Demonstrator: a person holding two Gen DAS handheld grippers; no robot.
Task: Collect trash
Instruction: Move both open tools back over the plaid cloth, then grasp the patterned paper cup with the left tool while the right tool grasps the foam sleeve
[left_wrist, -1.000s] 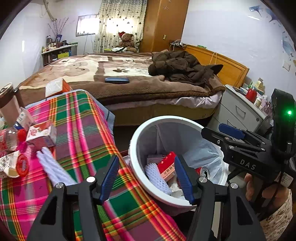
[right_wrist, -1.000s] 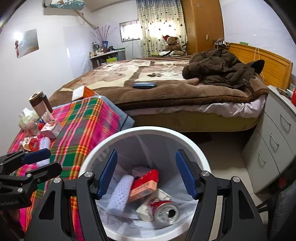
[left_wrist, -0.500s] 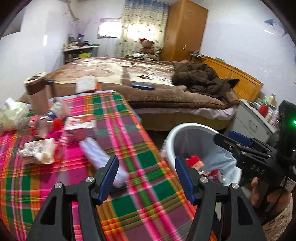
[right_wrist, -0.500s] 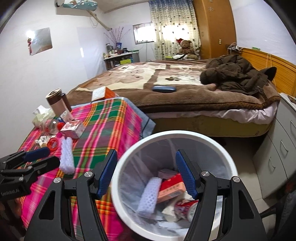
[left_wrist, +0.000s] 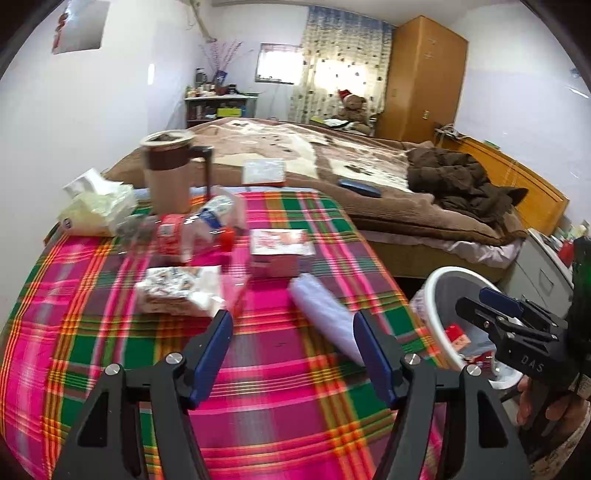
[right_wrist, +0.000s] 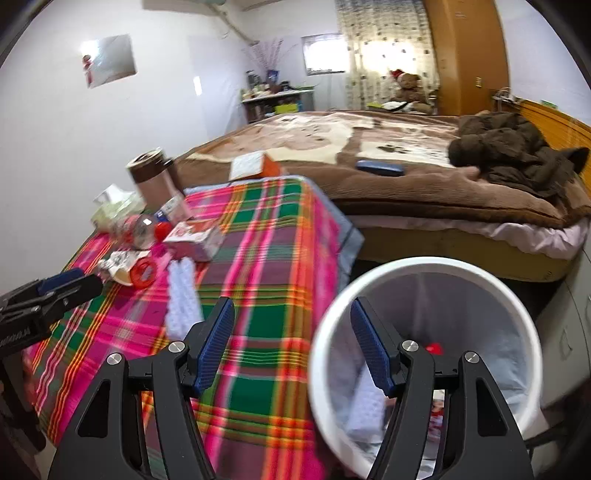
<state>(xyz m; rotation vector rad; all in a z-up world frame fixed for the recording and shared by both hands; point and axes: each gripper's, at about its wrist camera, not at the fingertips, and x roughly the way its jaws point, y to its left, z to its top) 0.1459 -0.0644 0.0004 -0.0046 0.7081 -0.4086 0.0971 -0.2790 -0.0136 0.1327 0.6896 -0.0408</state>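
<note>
**Both grippers empty, foam sleeve lying on the plaid surface**

Left hand-held gripper (left_wrist: 291, 350) is hovering over the pink-green plaid cloth surface (left_wrist: 258, 398), blue pads spread wide, gripping nothing. Right hand-held gripper (right_wrist: 291, 343) is sitting over the surface edge and bin rim, pads likewise apart and empty; its right pad is overlapping the rim in view.

White foam mesh sleeve (left_wrist: 325, 317) is lying flat on the cloth just ahead of the left gripper's right pad; contact unclear through blur. Same sleeve (right_wrist: 181, 299) is showing just beyond the right gripper's left pad.

White round plastic bin with a liner bag (right_wrist: 517, 295) is standing off the surface's right edge, holding a red carton and another foam sleeve.

Further back on the cloth: crumpled printed wrapper (left_wrist: 177, 291), small pink-white carton (left_wrist: 280, 251), clear plastic bottle with red cap (left_wrist: 192, 236), brown lidded mug (left_wrist: 170, 173), tissue pack (left_wrist: 96, 206).

Behind that, a bed with brown blanket (left_wrist: 332, 155) is carrying a dark jacket (left_wrist: 454, 181).
</note>
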